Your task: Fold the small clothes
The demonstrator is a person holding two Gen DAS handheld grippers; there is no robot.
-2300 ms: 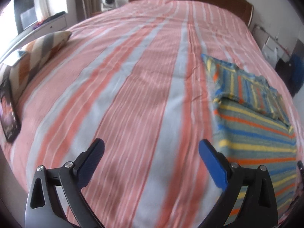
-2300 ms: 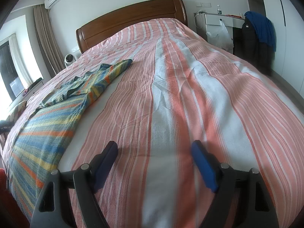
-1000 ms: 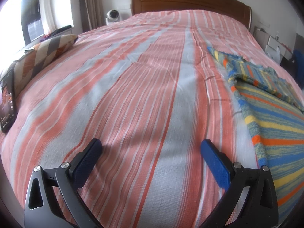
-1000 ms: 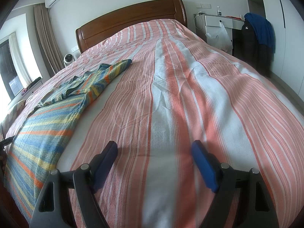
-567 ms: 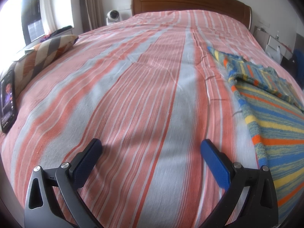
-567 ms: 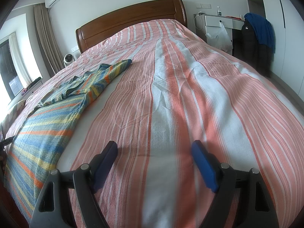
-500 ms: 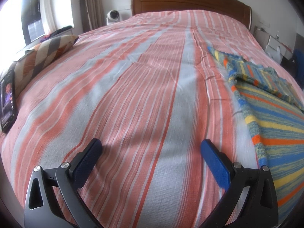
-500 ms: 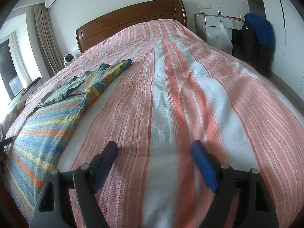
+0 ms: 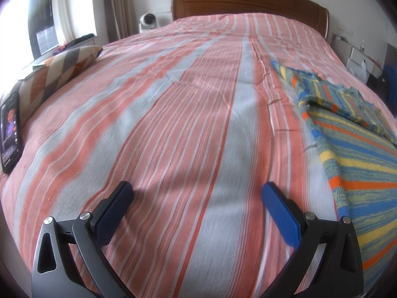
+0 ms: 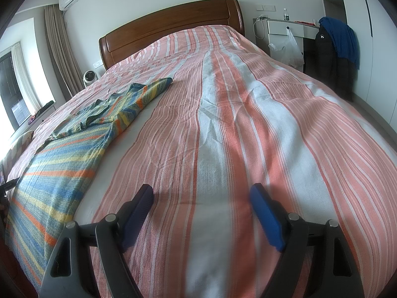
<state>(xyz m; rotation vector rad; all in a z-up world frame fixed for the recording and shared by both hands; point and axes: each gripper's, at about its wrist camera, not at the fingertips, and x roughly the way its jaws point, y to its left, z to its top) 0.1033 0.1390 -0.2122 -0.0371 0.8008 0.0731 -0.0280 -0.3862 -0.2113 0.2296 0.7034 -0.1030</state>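
Both tools hang empty over the bedspread (image 9: 188, 129), the left gripper (image 9: 197, 196) and right gripper (image 10: 201, 198) spread wide with nothing between the pads. The striped knit top (image 10: 74, 149) lies between them, sleeves already tucked in, probably awaiting its next fold.

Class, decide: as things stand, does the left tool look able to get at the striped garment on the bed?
Probably yes. The left tool stands open over bare bedspread, and the garment lies flat just beside it, with nothing between them.
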